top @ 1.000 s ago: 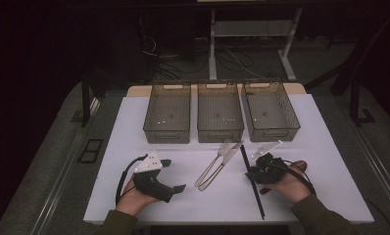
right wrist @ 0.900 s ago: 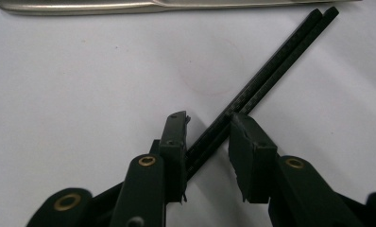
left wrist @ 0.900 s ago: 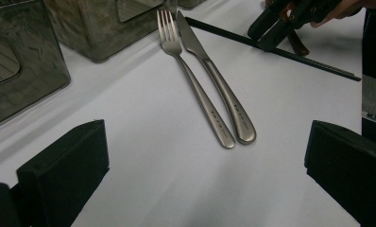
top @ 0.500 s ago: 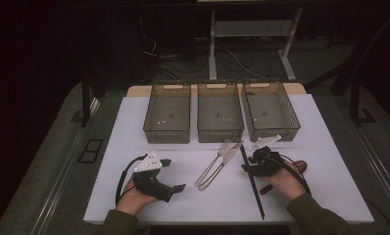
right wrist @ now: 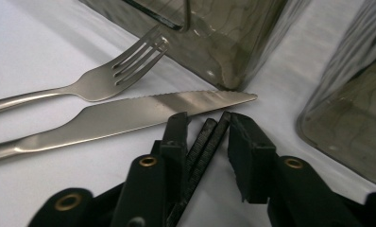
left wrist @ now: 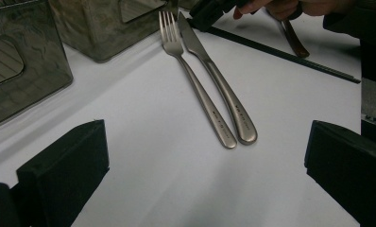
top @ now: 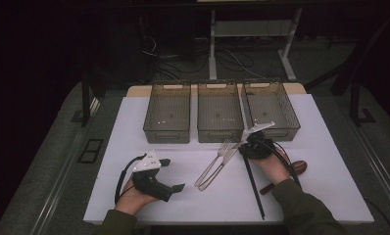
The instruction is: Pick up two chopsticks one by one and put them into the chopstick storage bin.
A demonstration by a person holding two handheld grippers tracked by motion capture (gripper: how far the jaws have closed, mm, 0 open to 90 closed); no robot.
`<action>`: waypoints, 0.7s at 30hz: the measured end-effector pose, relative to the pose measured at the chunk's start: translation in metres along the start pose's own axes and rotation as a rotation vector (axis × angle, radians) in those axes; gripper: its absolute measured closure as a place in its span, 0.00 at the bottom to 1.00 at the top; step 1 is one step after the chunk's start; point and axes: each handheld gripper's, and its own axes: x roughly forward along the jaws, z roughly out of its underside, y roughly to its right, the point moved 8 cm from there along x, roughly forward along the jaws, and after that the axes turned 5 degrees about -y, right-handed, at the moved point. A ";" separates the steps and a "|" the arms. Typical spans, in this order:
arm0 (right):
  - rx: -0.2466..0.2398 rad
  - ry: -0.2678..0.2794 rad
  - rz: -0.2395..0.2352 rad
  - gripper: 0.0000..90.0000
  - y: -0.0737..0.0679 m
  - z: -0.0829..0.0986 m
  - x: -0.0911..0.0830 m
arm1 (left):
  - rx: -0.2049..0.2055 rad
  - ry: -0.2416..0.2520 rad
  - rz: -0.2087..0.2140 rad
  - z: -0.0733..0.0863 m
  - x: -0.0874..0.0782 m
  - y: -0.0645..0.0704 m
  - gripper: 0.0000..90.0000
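**Right jaws around the black stick's tip**

Your right gripper (top: 249,145), centre right in the high view, has its jaws narrowly parted around the black stick (right wrist: 202,149), not clearly pinching; the knife (right wrist: 129,116) and fork (right wrist: 101,78) lie just left; your left gripper (top: 176,174), lower left, gapes wide, empty; three bins (top: 166,128) stand above.

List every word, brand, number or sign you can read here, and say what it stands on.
Fork handle: a small engraved mark near the end, too small to read.
Knife handle: a similar engraved mark, also too blurred to read.
Bins, grippers, table: no text that I can see.
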 end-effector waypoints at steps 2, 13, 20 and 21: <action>-0.001 -0.001 0.000 0.77 0.000 0.000 0.000 | -0.002 0.001 0.001 0.000 0.001 0.000 0.00; -0.043 -0.030 -0.013 0.80 -0.013 0.006 -0.004 | -0.002 0.002 0.002 0.000 0.000 0.001 0.00; -0.090 -0.047 -0.042 0.81 -0.028 0.009 -0.007 | -0.002 0.000 0.002 0.000 0.000 0.000 0.00; -0.098 -0.050 -0.044 0.81 -0.030 0.010 -0.007 | -0.002 0.000 0.003 0.000 0.000 0.001 0.00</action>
